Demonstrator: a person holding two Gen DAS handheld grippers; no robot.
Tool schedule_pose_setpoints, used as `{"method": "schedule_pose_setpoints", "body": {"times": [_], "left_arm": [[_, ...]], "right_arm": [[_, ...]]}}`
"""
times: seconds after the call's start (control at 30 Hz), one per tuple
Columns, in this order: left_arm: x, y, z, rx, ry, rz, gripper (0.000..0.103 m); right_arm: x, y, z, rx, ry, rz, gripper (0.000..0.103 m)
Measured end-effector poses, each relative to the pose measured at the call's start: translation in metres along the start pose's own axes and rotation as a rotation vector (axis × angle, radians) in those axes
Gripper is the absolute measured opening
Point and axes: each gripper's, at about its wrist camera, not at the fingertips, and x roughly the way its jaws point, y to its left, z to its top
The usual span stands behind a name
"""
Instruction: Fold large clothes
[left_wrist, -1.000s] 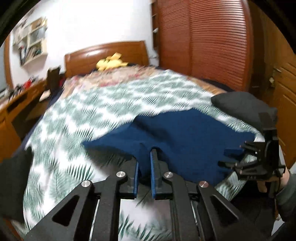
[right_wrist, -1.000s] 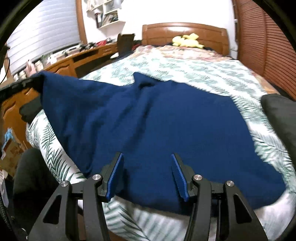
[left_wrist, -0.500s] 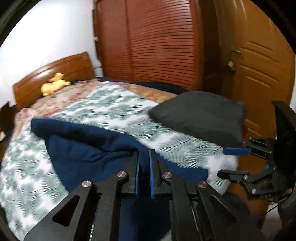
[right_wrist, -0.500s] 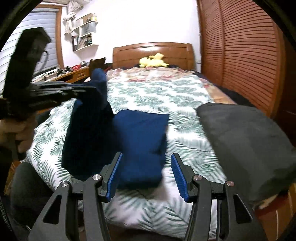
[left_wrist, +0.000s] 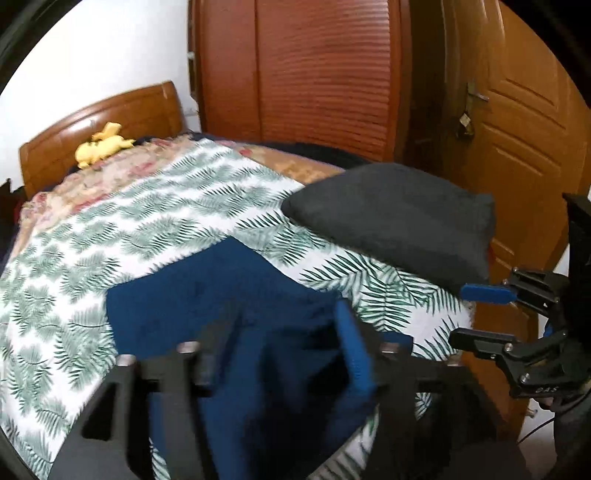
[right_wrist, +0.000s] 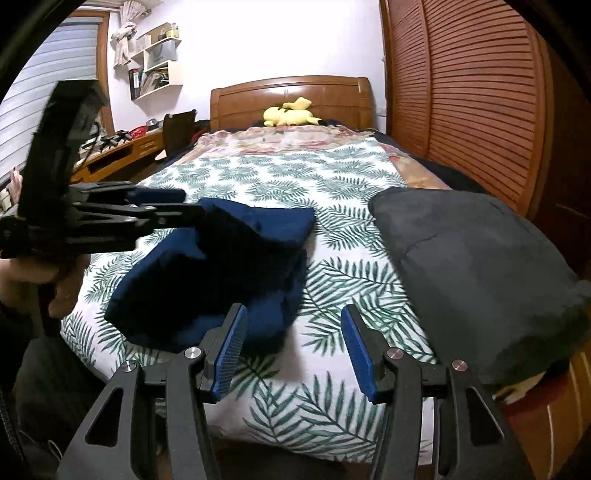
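A navy blue garment (left_wrist: 207, 295) lies bunched and folded over on the leaf-print bed cover (left_wrist: 147, 229), near the bed's foot. My left gripper (left_wrist: 277, 332) hovers over it, jaws opening and spread wide, with a fold of the navy cloth lying loosely between them. In the right wrist view the left gripper (right_wrist: 192, 205) reaches in from the left, held by a hand, above the garment (right_wrist: 221, 266). My right gripper (right_wrist: 293, 314) stands open over the bare bed cover, right of the garment, with nothing between its fingers. It also shows at the right edge (left_wrist: 461, 314).
A dark grey cushion-like bundle (right_wrist: 480, 266) lies on the bed's right corner. A yellow plush toy (right_wrist: 290, 112) sits by the wooden headboard (right_wrist: 288, 92). Slatted wardrobe doors (left_wrist: 314, 74) and a wooden door (left_wrist: 517, 129) stand to the right, a desk (right_wrist: 122, 147) to the left.
The left gripper swung right with a corner of the navy garment, folding it over itself, and its jaws have now sprung apart. The right gripper swung right, then held still, open.
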Motion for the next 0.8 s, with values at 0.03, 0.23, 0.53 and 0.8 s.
{"method": "schedule_pose_setpoints", "body": {"times": [0.03, 0.23, 0.53, 0.8], "left_arm": [[-0.004, 0.006, -0.002, -0.009, -0.013, 0.008, 0.079], [-0.028, 0.051, -0.026, -0.081, -0.029, 0.046, 0.08], [-0.042, 0.113, -0.077, -0.176, 0.0, 0.113, 0.08], [-0.047, 0.135, -0.108, -0.181, 0.018, 0.135, 0.08]], "right_arm": [[0.002, -0.004, 0.001, -0.004, 0.0, 0.004, 0.055], [0.016, 0.013, 0.011, -0.034, -0.002, 0.027, 0.055], [0.065, 0.036, 0.03, -0.07, 0.016, 0.045, 0.055], [0.089, 0.022, 0.035, -0.038, 0.056, -0.014, 0.055]]}}
